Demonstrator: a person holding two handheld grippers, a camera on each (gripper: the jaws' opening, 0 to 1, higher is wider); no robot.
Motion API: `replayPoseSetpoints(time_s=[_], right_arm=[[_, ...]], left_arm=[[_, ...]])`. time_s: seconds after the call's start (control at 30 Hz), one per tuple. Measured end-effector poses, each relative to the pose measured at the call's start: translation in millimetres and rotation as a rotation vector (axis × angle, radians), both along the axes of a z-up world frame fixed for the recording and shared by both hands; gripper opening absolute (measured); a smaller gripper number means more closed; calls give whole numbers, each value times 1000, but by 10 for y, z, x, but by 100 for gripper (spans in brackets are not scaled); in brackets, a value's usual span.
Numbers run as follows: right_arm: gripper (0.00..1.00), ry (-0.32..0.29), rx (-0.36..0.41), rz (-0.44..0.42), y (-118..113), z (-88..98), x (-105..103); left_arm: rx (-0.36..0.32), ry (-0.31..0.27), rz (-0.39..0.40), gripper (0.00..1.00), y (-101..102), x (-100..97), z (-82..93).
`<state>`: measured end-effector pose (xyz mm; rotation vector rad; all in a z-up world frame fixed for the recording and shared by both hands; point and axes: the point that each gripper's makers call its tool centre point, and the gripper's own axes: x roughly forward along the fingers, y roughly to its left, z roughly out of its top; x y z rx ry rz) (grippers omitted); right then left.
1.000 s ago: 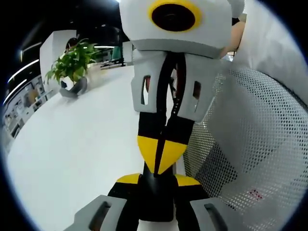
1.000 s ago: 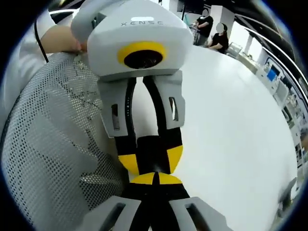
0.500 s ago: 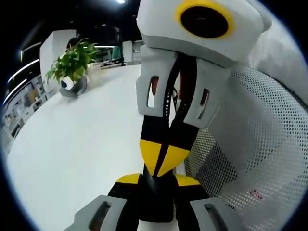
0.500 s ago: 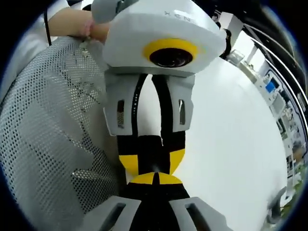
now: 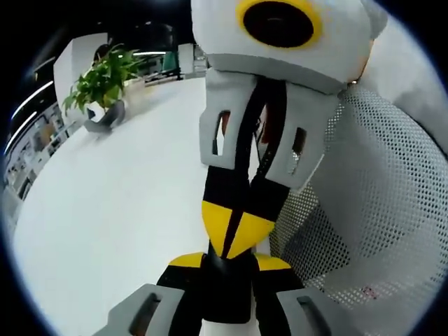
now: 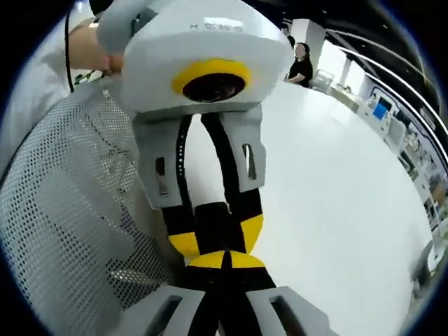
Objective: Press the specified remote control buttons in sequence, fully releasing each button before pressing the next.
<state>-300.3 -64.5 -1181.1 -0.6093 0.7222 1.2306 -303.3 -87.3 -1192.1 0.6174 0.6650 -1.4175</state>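
A narrow black remote (image 5: 227, 290) sits between the yellow-tipped jaws of my left gripper (image 5: 229, 262), which is shut on it. My right gripper (image 5: 234, 234) comes down from the top of the left gripper view, shut, with its joined yellow tips resting on the remote's near end. In the right gripper view my right gripper (image 6: 224, 260) is shut at the bottom. Facing it there, the left gripper (image 6: 217, 234) grips the remote (image 6: 213, 218) between its jaws. The remote's buttons are hidden.
A white tabletop (image 5: 119, 189) spreads under both grippers. White mesh fabric (image 5: 378, 210) stands close beside them, with a hand (image 6: 87, 49) above it. A potted plant (image 5: 101, 87) stands at the far edge, and people (image 6: 301, 59) are in the background.
Both views have shifted slightly with the hands, and the right gripper's body has swung a little. Its tips stay at the remote held in the left gripper.
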Motion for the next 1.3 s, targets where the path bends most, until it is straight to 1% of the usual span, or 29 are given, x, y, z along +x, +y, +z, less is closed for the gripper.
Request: replayPoseSetpoints(time_s=[0.07, 0.13, 0.17, 0.27, 0.3, 0.33, 0.4, 0.5, 0.53, 0.6, 0.63, 0.67, 0.7, 0.77, 0.8, 0.83, 0.9, 1.0, 1.03, 1.1, 1.23, 1.3], right_arm=[[0, 6, -3, 4, 3, -2, -9], [0, -3, -8, 29, 5, -2, -15], [0, 2, -13, 38, -11, 1, -25], [0, 20, -28, 26, -99, 15, -4], [0, 24, -30, 9, -136, 29, 15], [2, 21, -24, 0, -186, 57, 42], [14, 10, -4, -16, -264, 108, 94], [19, 7, 0, -19, -394, 116, 134], [22, 19, 2, -28, -433, 104, 153], [33, 70, 23, -56, -453, 72, 144], [36, 69, 18, -53, -467, 56, 159], [36, 91, 3, -48, -483, 13, 141], [35, 98, -20, -32, -497, -21, 120], [35, 79, -53, 18, -502, -66, 94], [35, 87, -23, 0, -451, -37, 99], [34, 88, -27, 7, -434, -42, 95], [30, 91, -23, 39, -393, -37, 72], [21, 132, -21, 94, -376, -40, -20], [18, 134, -21, 101, -374, -40, -29], [18, 122, -28, 111, -375, -44, -31], [18, 137, -20, 114, -369, -44, -28], [18, 134, -21, 131, -365, -41, -34]], left_arm=[[14, 2, 0, 25, -8, -3, 6], [26, 3, 1, 25, -10, -5, 5], [27, 4, 3, 25, -4, -6, 3], [19, 7, 16, 25, 1, -7, 3], [16, 7, 19, 25, 1, -7, 4], [13, 6, 20, 25, 1, -7, 5], [11, 6, 16, 25, 0, -4, 3], [12, 9, 7, 25, 1, -2, 3], [13, 10, 4, 25, 2, -3, 2], [15, 10, 0, 25, 3, -4, 2], [18, 11, -3, 25, 3, -4, 1], [20, 11, -4, 25, 4, -4, 1], [23, 11, -4, 25, 3, -4, 1], [28, 11, -4, 25, 2, -6, 2], [31, 11, -4, 25, 2, -6, 2], [34, 11, -3, 25, 0, -5, 2], [36, 11, 0, 25, 0, -4, 1], [35, 11, 6, 25, 0, -2, 1], [34, 12, 9, 25, 0, -1, 2], [32, 11, 15, 25, -1, -3, 4], [30, 11, 26, 25, -1, -4, 4], [28, 12, 29, 25, -1, -6, 5]])
